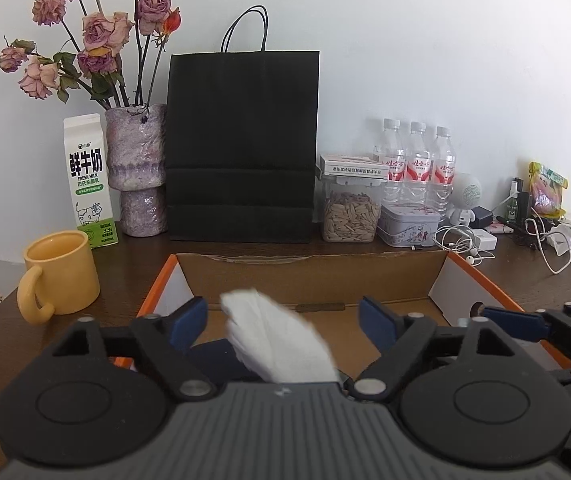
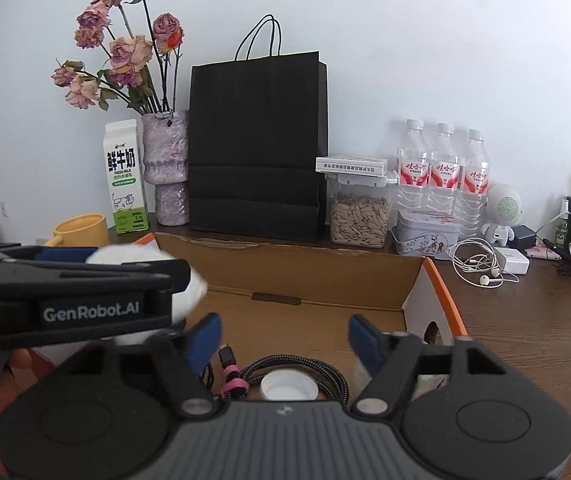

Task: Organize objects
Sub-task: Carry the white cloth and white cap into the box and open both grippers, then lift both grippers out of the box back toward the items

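An open cardboard box [image 1: 317, 280] with orange-edged flaps lies on the dark wooden table, and both grippers hang over it. My left gripper [image 1: 283, 322] is open; a blurred white tissue [image 1: 277, 344] sits between its blue pads, touching neither. My right gripper [image 2: 285, 340] is open too, with nothing between its fingers. Under it in the box [image 2: 325, 276] lie a white bottle cap [image 2: 289, 388] and a coiled braided cable [image 2: 245, 376] with a pink tie. In the right wrist view the left gripper [image 2: 157, 272] reaches in from the left, and the tissue [image 2: 189, 284] shows beside it.
Along the wall stand a milk carton [image 1: 89, 184], a vase of dried roses [image 1: 141, 168], a black paper bag [image 1: 241, 148], a seed jar [image 1: 351, 212], a tin [image 1: 407, 226], three water bottles [image 1: 417, 160] and tangled earphones and chargers [image 1: 473, 240]. A yellow mug [image 1: 59, 272] sits left of the box.
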Motion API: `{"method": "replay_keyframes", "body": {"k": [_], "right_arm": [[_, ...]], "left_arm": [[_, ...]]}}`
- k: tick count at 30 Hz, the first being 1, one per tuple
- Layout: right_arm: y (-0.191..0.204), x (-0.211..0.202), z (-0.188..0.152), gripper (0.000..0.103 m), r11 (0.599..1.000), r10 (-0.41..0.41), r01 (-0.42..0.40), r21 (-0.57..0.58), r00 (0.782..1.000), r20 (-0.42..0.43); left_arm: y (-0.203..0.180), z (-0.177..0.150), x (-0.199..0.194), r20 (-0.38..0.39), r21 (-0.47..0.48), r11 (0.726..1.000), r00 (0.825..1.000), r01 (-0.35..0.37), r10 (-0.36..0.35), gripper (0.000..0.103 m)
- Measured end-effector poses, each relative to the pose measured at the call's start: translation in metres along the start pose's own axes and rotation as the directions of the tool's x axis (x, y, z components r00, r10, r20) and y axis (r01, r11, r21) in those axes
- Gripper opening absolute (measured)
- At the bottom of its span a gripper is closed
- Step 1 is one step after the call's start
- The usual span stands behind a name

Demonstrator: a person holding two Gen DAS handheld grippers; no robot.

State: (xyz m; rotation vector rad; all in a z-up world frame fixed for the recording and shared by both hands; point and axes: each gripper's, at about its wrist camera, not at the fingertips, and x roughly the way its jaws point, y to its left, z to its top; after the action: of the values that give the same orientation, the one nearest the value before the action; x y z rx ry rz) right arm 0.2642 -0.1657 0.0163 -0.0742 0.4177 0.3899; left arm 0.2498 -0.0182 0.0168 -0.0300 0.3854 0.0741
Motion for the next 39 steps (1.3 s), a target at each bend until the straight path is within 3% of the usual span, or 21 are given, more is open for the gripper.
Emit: {"method": "replay_keyframes", "body": {"k": [1,4,23,39], "right_arm": [[0.000,-0.001,0.000,0.097,1.000,-0.009,0.009,0.003,1.000,0.010],[-0.003,-0.003,0.000,0.103,1.000,-0.012,0.012,0.015,1.000,0.016],[-0.004,-0.015,0.004,0.103,1.000,-0.013,0.012,0.027,0.998,0.057],[0.008,-0.072,0.006,0.103,0.999,-0.033,0.034,-0.009,0.991,0.133]], "left_arm": [[0.000,0.000,-0.001,0.007,-0.003,1.000,1.000,-0.005,0.005,0.103],[0.001,0.000,-0.004,0.019,-0.013,1.000,1.000,-0.009,0.010,0.103],[0.001,0.008,-0.020,0.049,-0.030,0.999,0.999,0.011,-0.010,0.103],[0.010,0.014,-0.074,0.084,-0.043,0.999,0.996,0.009,-0.006,0.103]]}}
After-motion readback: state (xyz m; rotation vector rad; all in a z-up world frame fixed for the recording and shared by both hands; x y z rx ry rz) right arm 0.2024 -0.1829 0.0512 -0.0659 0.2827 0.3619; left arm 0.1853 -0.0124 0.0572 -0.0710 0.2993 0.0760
